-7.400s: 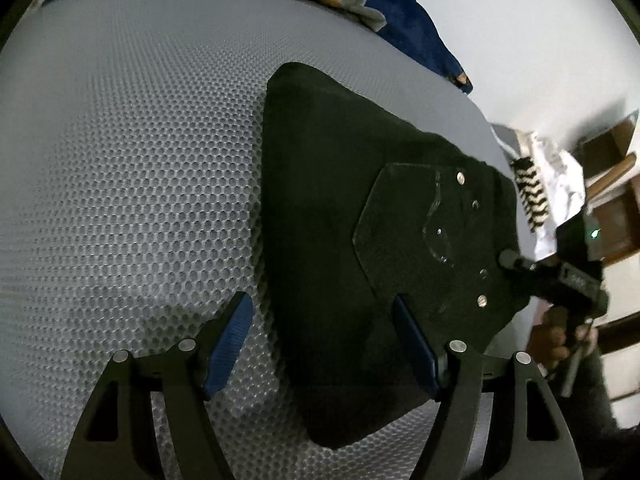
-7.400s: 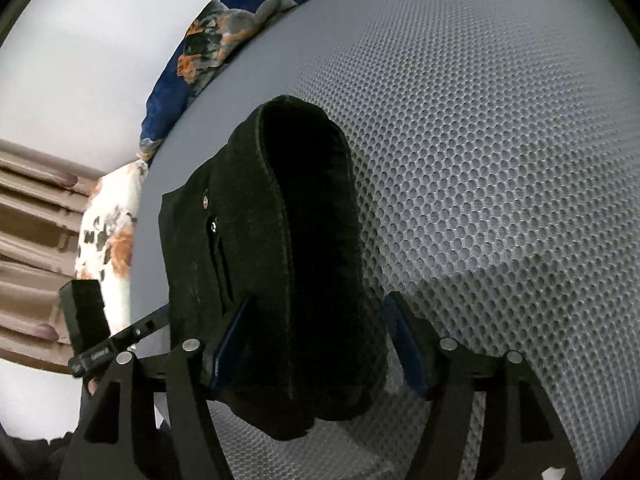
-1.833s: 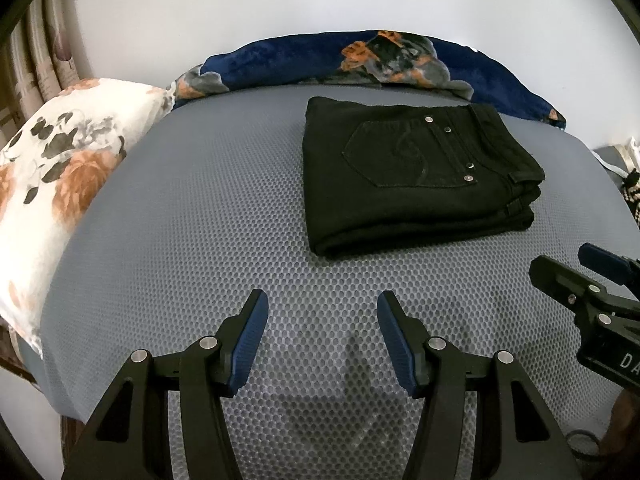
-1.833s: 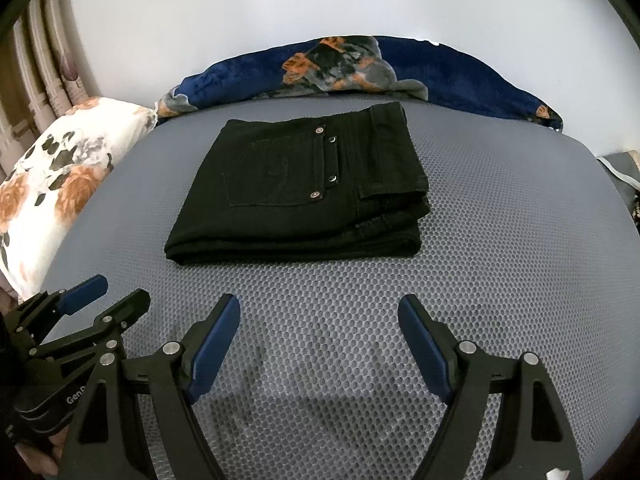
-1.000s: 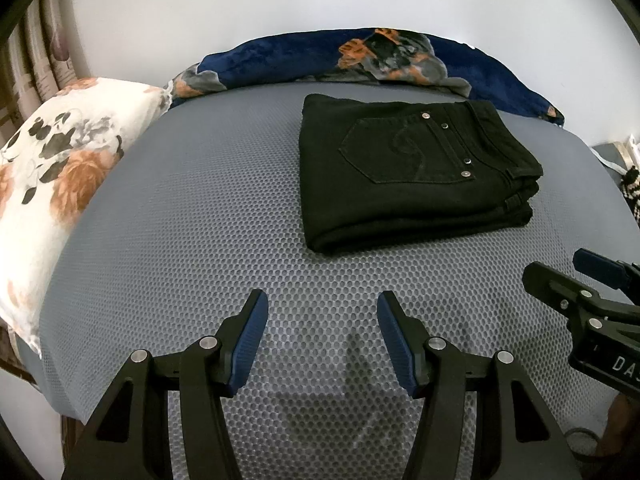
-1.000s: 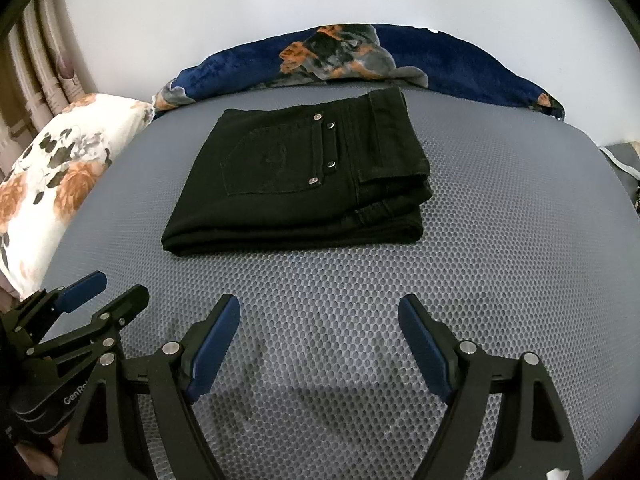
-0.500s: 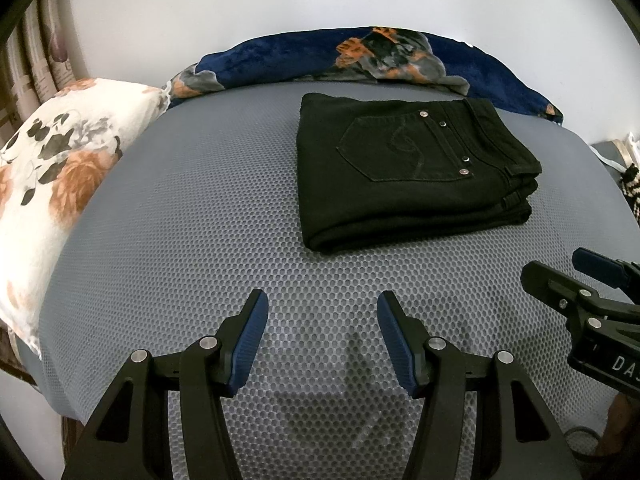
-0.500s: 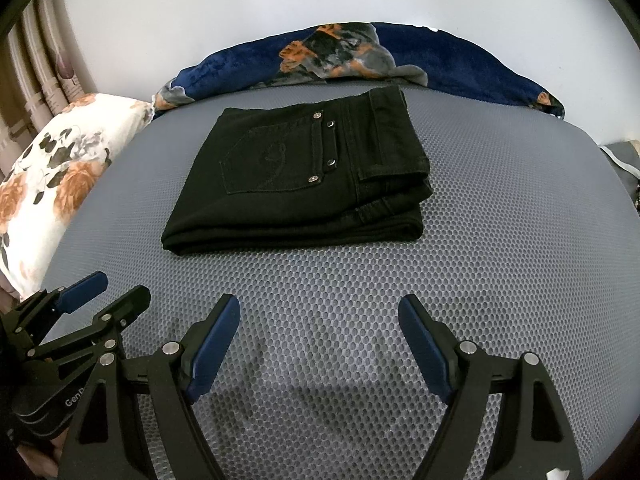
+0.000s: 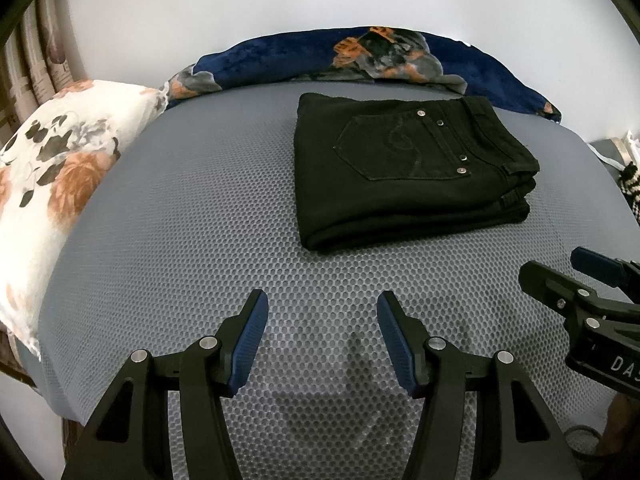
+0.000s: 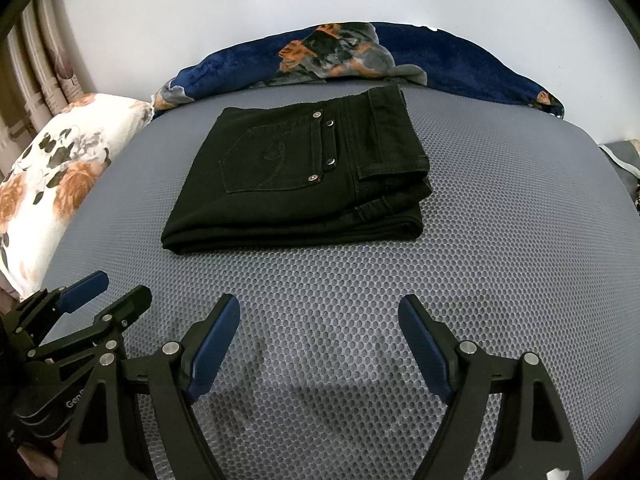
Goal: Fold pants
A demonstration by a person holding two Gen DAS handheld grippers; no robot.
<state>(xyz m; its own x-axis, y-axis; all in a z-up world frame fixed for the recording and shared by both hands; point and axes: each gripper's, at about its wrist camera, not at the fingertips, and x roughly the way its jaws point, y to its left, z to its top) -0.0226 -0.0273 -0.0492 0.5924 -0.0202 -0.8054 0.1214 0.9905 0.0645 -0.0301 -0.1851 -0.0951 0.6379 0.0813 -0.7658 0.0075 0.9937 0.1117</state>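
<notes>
Two grippers hang above the near edge of the mattress (image 9: 192, 216), both empty. Left gripper (image 9: 318, 332) stands with jaws parted and nothing between them; right gripper (image 10: 318, 338) stands wider apart, likewise released. Each points down toward bare mesh, well short of the pants (image 9: 400, 168). Judged from this spacing, both tools are drawn back from the garment so as to leave it undisturbed.

Pants lie on the mattress toward its far edge, just in front of the blue blanket (image 9: 280, 60) and well apart from the floral pillow (image 9: 60, 168) at the left edge. Garment is black denim, folded into a compact rectangular stack of several layers. Back pocket with curved stitching and four metal rivets faces up. Waistband with belt loop lies at the right side; the rounded fold sits at the left. Layer edges line up fairly squarely, with slight stepping at the near right corner. Folding appears complete; no loose leg protrudes.
</notes>
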